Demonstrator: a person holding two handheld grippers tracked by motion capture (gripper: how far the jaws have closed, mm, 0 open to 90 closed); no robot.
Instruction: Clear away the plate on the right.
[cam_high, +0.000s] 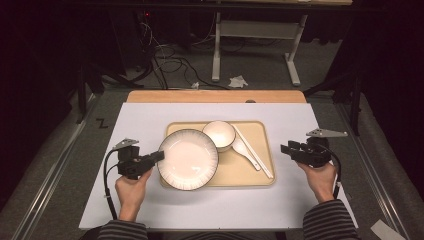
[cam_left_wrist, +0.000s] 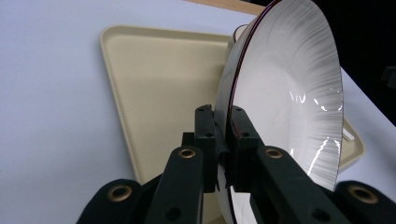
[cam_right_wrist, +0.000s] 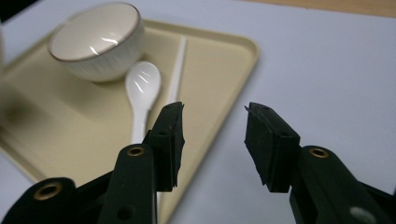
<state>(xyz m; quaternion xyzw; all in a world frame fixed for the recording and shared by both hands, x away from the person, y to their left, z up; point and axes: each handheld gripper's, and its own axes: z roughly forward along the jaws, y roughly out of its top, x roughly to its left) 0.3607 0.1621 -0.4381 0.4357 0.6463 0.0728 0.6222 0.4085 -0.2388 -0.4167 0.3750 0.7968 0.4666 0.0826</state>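
the white plate (cam_high: 188, 159) sits over the left half of the beige tray (cam_high: 250, 176), its rim at nine o'clock pinched between the closed jaws of the left gripper (cam_high: 156, 156), and the left gripper view shows it tipped up off the tray. at the plate's one o'clock stands a small bowl (cam_high: 219, 134), with a white spoon (cam_high: 245, 150) and a chopstick (cam_high: 252, 151) just beyond. at three o'clock, off the tray over the white table (cam_high: 140, 120), the right gripper (cam_high: 286, 148) hangs with its jaws apart, holding nothing.

My left gripper (cam_high: 159, 156) and right gripper (cam_high: 286, 148): black jaws, brass rivets, grey triangular plates, black cables; striped sleeves.
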